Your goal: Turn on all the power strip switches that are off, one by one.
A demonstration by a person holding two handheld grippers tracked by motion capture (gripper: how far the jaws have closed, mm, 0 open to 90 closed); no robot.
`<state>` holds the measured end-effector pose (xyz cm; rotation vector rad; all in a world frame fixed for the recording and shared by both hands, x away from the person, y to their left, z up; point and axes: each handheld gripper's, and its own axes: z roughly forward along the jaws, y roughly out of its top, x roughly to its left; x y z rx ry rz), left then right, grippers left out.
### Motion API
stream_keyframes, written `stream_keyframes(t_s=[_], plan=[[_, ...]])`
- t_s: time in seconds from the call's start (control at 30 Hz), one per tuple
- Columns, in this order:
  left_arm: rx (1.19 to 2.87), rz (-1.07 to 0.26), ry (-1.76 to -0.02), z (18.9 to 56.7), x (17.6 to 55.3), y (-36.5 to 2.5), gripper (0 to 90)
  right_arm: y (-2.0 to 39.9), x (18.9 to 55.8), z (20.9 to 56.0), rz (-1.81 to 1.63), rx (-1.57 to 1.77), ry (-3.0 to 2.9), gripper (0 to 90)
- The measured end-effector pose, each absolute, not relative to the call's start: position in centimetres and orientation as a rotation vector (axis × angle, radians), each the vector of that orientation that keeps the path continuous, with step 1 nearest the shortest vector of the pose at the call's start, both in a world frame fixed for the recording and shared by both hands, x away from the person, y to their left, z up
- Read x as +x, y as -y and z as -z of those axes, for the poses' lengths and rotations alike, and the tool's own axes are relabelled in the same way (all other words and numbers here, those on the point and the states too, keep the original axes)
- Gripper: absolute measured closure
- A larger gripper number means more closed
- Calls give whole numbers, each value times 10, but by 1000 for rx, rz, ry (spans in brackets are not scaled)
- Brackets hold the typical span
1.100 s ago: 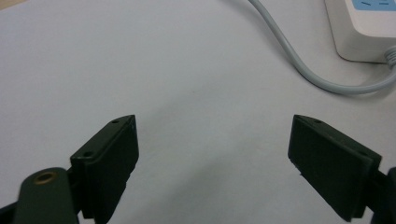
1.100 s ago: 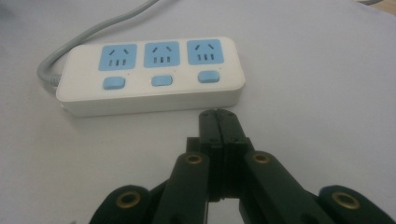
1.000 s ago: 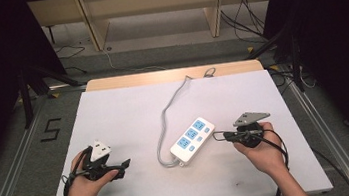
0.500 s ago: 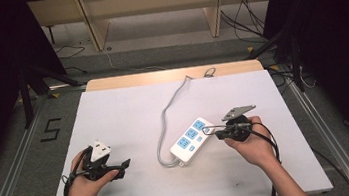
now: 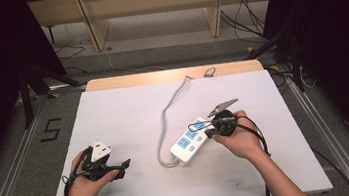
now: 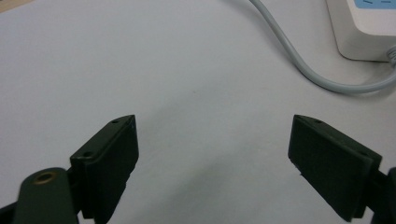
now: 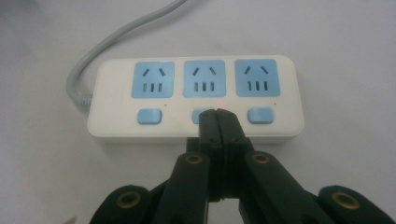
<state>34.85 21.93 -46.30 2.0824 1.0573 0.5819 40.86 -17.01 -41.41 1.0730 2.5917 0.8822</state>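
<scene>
Your right tool (image 7: 218, 113), pinched together, has slid over to the middle button (image 7: 201, 115) on the strip (image 5: 192, 140) mid-surface; its tiny red light shows. Left tool (image 6: 212, 168) stays apart

A white table (image 5: 123, 109) carries a white power strip (image 5: 191, 140) with its grey cord (image 5: 165, 119).

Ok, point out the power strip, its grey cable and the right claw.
power strip (image 7: 196, 93), right gripper view, white top face by the middle socket
grey cable (image 5: 165, 117), high view, middle of its curve
right claw (image 7: 218, 122), right gripper view, closed tips over the middle switch
</scene>
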Motion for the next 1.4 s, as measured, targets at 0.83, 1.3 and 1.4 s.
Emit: stream_keyframes(t_s=[0.83,1.3,1.4], plan=[[2078,-588,-1052,462,348,-219,159,127,422,422,-738,1051,-2750,900],[2072,-599,-1047,462,347,-218,159,110,418,430,-709,1020,-2798,900],[2073,-598,-1048,462,347,-218,160,109,417,432,-700,1022,-2794,900]])
